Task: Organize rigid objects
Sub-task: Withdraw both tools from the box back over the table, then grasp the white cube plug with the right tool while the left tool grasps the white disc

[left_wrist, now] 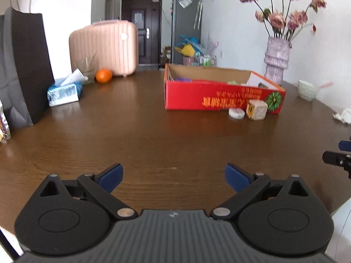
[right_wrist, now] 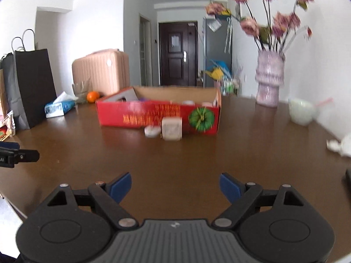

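Hovering low over the brown worktop [left_wrist: 136, 135], both my grippers are empty. My left gripper [left_wrist: 173, 178] has its jaws spread wide with only bare wood between the blue pads, and my right gripper [right_wrist: 175, 187] has its jaws apart too, nothing in them.

Further out, two loose pieces sit on the wood right against the front wall of the red box [right_wrist: 122, 115]. One is a pale cube [left_wrist: 257, 110], the other a small white round disc [left_wrist: 236, 112] just left of it, and they look close to touching. My read is that the cube is stiff and light, with flat faces that suit a squeeze across two opposite sides, taken low enough that it won't tip. The disc looks trickier to me: flat and low, likely to skid, so I'd pinch it across its edge.

The red box stands open-topped and already carries things: something purple [left_wrist: 183, 79] near its left end, something pale green, and a white folded card; the blur hides the rest.

Beyond that stand a tissue pack [left_wrist: 64, 92], an orange [left_wrist: 103, 75], a black paper bag, a pink suitcase, a vase of dried flowers [left_wrist: 276, 61] and a pale bowl [left_wrist: 307, 89].
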A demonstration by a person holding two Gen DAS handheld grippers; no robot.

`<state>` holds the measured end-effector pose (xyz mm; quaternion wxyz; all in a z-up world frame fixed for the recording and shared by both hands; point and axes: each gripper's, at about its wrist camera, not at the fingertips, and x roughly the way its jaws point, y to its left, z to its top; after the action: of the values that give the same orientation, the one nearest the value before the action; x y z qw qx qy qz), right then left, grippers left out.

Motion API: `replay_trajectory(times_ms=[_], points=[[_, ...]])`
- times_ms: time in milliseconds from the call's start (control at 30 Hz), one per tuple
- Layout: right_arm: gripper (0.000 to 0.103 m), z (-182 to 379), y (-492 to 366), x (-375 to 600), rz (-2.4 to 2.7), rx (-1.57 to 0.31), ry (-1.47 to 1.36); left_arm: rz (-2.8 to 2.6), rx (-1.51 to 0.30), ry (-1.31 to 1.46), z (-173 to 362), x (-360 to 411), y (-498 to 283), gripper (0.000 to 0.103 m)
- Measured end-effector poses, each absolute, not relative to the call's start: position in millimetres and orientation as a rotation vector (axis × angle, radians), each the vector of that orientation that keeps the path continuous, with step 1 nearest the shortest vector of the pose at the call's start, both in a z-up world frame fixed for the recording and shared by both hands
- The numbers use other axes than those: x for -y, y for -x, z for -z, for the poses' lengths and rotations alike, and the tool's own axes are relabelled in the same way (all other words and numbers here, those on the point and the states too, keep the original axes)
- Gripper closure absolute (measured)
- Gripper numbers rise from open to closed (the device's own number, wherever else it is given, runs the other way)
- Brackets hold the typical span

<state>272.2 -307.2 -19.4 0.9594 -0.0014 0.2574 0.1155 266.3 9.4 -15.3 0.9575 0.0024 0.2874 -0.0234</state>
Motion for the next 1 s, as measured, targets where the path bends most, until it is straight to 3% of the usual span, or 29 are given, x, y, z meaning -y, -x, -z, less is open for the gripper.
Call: replay_trajectory(times_ms=[400,733,800,867,1000], points=[[0.019,27.6,-348.9,294.8,-0.229,-0.543,-0.043,0.098,-0.592,-0.023,21.9,10.8,-323.7,0.002],[0.05,42.9,-479.3,255.1,-0.183,-0.634,-0.02,0.114,-0.597,-0.037,21.6,14.5,-370.6,0.002],[0.051,45.4,-487.6,251.8,-0.177,-0.627,-0.039,0.119,-0.597,-0.05,21.5,18.1,-378.7,0.002],[0.061,46.6,-488.0,251.6,-0.165,-0.613,-0.053,0.137,-0.59,-0.059,21.5,24.0,-387.6,0.002],[0.063,45.6,-475.9,272.1,-0.181,-0.601,-0.153,0.188,-0.612,-0.062,25.9,45.7,-413.1,0.006]])
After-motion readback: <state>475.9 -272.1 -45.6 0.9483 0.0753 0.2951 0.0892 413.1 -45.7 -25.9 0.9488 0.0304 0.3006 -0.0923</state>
